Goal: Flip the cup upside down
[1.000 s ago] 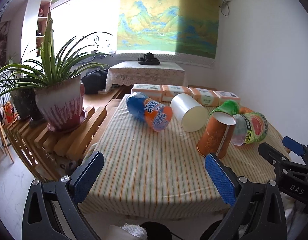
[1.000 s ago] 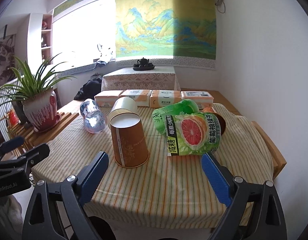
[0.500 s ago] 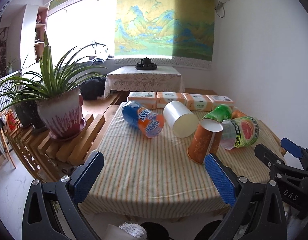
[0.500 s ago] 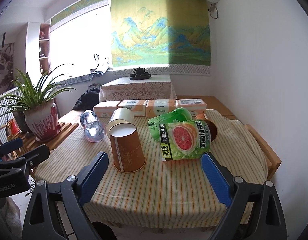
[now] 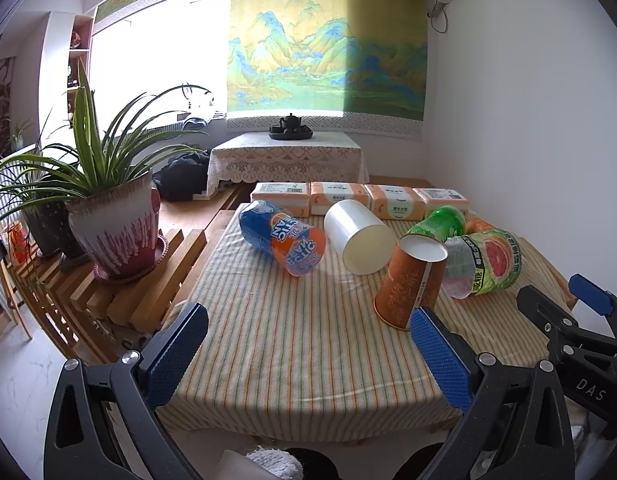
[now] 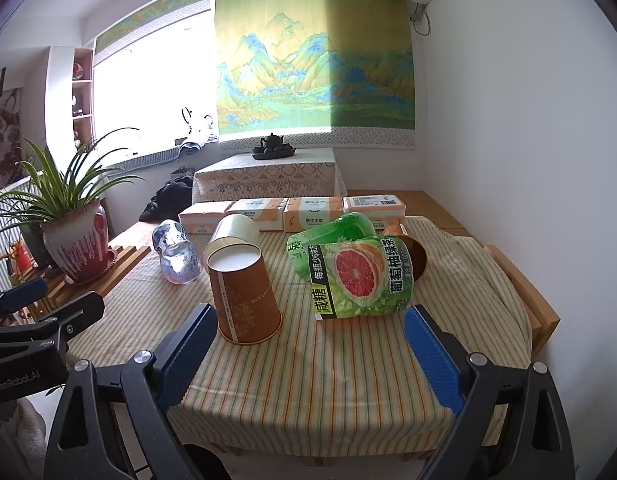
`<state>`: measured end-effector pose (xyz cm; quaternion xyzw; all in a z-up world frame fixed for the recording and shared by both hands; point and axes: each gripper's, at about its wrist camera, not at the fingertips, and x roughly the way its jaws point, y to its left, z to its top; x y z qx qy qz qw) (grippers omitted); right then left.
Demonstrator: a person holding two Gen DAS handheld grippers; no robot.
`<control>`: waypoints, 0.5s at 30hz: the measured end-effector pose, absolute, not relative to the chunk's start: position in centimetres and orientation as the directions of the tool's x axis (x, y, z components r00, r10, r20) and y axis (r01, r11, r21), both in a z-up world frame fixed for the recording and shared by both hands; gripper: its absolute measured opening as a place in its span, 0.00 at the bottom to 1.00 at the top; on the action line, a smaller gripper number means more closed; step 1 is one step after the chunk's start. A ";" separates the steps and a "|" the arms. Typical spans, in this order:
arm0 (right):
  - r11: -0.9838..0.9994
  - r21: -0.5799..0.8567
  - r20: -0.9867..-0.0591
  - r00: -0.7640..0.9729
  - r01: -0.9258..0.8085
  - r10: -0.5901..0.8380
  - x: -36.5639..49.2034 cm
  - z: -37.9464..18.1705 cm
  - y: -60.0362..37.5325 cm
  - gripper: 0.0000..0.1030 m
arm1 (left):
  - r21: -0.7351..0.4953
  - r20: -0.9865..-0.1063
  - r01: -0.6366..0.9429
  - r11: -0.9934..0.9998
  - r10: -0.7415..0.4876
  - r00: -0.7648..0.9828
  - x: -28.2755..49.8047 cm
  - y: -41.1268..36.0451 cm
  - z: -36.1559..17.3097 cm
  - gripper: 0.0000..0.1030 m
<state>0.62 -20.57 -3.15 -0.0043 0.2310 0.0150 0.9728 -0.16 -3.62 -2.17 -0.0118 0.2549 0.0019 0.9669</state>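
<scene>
An orange paper cup (image 5: 410,284) stands upside down on the striped tablecloth, white base up; it also shows in the right wrist view (image 6: 244,292). A white cup (image 5: 358,236) lies on its side behind it, seen too in the right wrist view (image 6: 232,232). My left gripper (image 5: 308,356) is open and empty near the table's front edge. My right gripper (image 6: 308,354) is open and empty, held back from the table's front edge; the orange cup is just beyond its left finger.
Bottles lie on the table: a blue-orange one (image 5: 282,236), a grapefruit-label one (image 6: 360,278), a green one (image 6: 336,232). Another orange cup (image 6: 412,250) lies behind them. Tissue packs (image 5: 360,200) line the back edge. A potted plant (image 5: 112,224) stands on slats at left.
Both grippers have pulled back and risen from the table, so the objects look smaller and farther. The orange cup stays upside down where it was.
</scene>
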 end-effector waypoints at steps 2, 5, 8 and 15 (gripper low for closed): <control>0.999 -0.001 -0.449 0.893 -0.033 0.029 0.7 -3.1 -20.5 0.90 | -0.017 -0.490 -0.013 1.000 0.003 0.872 -0.1 -3.5 -2.2 0.99; 0.999 0.001 -0.450 0.893 -0.034 0.031 0.7 -3.1 -20.5 0.90 | -0.019 -0.490 -0.016 1.000 0.005 0.872 -0.1 -3.4 -2.2 0.99; 0.999 0.004 -0.452 0.891 -0.033 0.031 0.8 -3.1 -20.5 0.90 | -0.016 -0.489 -0.017 1.000 0.007 0.872 0.0 -3.4 -2.2 0.99; 1.000 0.006 -0.456 0.889 -0.028 0.028 1.0 -3.2 -20.7 0.90 | -0.018 -0.490 -0.017 1.000 0.006 0.872 0.1 -3.3 -2.1 0.99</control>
